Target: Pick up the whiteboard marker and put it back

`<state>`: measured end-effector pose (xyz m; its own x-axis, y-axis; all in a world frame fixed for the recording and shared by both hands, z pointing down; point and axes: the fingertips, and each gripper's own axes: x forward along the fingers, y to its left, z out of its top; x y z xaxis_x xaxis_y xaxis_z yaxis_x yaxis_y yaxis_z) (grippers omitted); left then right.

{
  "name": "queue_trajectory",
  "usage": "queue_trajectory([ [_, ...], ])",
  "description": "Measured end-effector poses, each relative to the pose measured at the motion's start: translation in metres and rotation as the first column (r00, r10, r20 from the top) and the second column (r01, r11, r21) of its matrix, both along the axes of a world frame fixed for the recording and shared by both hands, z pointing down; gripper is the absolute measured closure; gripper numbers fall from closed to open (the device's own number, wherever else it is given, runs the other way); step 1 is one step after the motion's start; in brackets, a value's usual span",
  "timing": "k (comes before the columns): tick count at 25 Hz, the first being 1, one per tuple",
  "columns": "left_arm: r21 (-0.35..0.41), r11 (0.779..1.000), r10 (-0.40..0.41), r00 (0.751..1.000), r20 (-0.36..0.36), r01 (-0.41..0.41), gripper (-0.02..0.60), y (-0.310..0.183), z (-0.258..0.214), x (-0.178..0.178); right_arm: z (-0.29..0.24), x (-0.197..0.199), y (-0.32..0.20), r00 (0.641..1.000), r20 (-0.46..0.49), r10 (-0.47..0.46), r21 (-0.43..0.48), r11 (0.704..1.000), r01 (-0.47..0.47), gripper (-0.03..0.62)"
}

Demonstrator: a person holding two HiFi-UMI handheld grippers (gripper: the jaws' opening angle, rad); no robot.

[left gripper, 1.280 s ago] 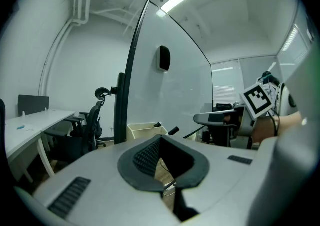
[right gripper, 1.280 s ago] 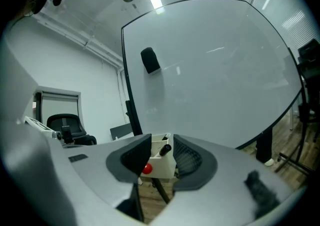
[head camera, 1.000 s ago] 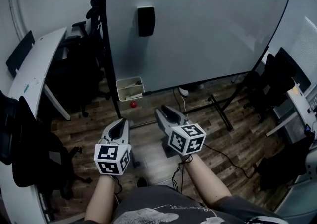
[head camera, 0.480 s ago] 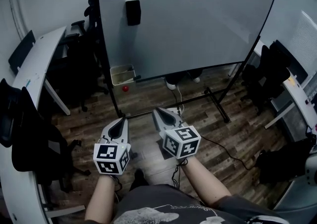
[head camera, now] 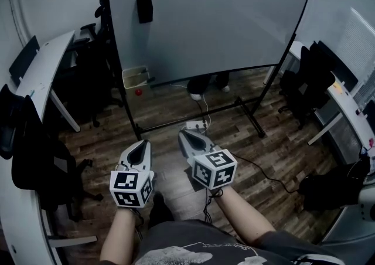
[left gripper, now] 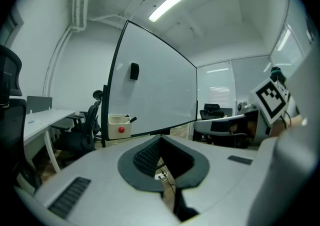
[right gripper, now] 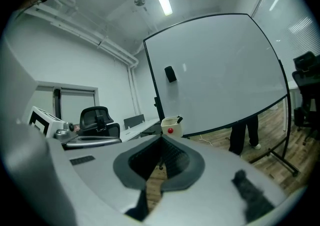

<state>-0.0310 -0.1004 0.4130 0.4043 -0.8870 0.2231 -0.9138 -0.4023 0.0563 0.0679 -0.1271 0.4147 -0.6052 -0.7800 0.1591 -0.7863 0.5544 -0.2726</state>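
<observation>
Left gripper [head camera: 140, 145] and right gripper [head camera: 187, 136] are clenched empty, ribbed jaws meeting. Ahead, the dark whiteboard marker [left gripper: 131, 119] pokes from a boxy cream holder [left gripper: 119, 126].

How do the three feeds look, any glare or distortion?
Head view: dim, dark at the corners, no glare on the whiteboard. Left gripper view: fisheye bows the whiteboard's frame; ceiling light blown out. Right gripper view: same bowing, black rim all round.

Wood floor [head camera: 176, 102]: whiteboard stand [head camera: 251, 118], pwr strip [head camera: 193, 124].
</observation>
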Motion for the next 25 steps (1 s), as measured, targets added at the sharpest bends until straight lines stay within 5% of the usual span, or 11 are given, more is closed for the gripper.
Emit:
queue_trajectory([
  [25, -0.013, 1.000, -0.009, 1.000, -0.005, 0.008, 0.568, 0.089, 0.007, 0.022, 0.010, 0.006, 0.096, 0.996, -0.044, -0.082, -0.017, 0.997, 0.082, 0.572],
])
